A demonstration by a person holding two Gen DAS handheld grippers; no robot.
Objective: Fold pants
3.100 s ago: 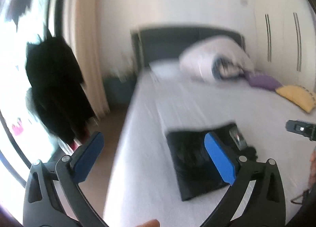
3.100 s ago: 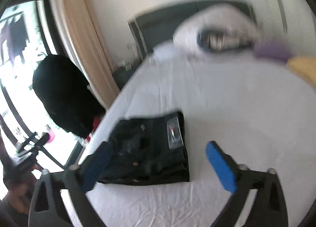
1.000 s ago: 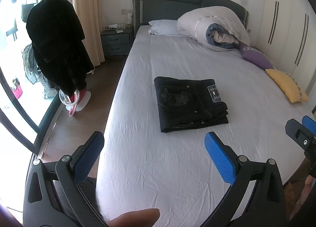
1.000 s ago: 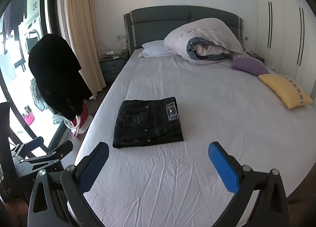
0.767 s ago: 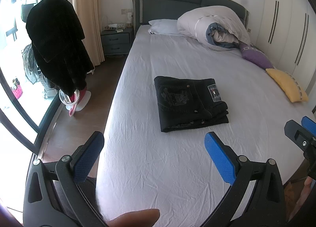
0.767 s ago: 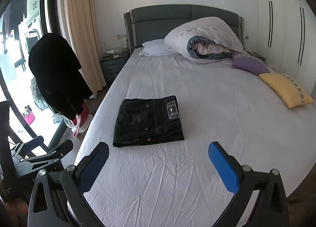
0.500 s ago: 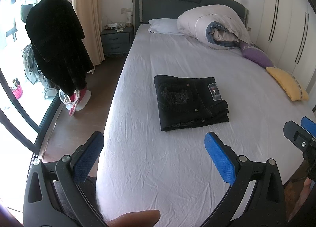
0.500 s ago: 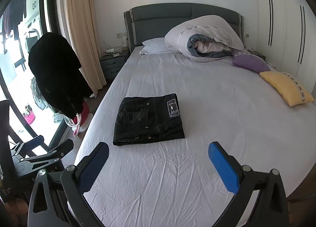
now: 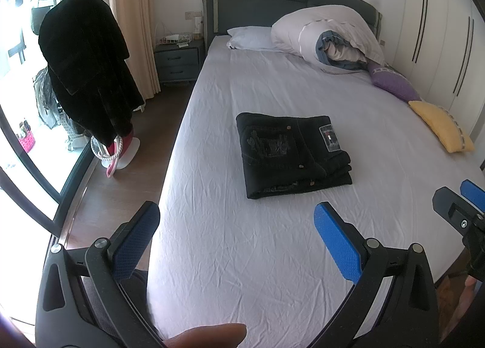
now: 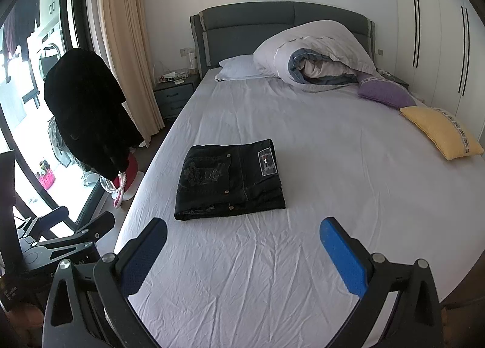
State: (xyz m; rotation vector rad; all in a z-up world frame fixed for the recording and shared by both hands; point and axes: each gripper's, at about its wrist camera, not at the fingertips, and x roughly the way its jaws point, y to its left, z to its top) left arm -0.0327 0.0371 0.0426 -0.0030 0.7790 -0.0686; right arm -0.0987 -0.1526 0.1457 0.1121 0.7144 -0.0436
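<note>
The black pants (image 9: 291, 154) lie folded in a neat rectangle on the white bed sheet (image 9: 272, 251), with a label patch on top. They also show in the right wrist view (image 10: 230, 178). My left gripper (image 9: 236, 227) is open and empty, held back near the foot of the bed, well short of the pants. My right gripper (image 10: 242, 242) is open and empty, also held back from the pants. The right gripper's tip shows at the right edge of the left wrist view (image 9: 460, 208).
A rolled duvet (image 10: 312, 54) and white pillow (image 10: 239, 71) lie by the grey headboard. A purple cushion (image 10: 385, 93) and yellow cushion (image 10: 439, 133) sit on the bed's right side. A black coat on a stand (image 10: 88, 114) and a nightstand (image 10: 174, 96) are to the left.
Three seconds ago both grippers were close over the pants; they have since pulled back to the foot of the bed. In the last second both views hold almost still.
</note>
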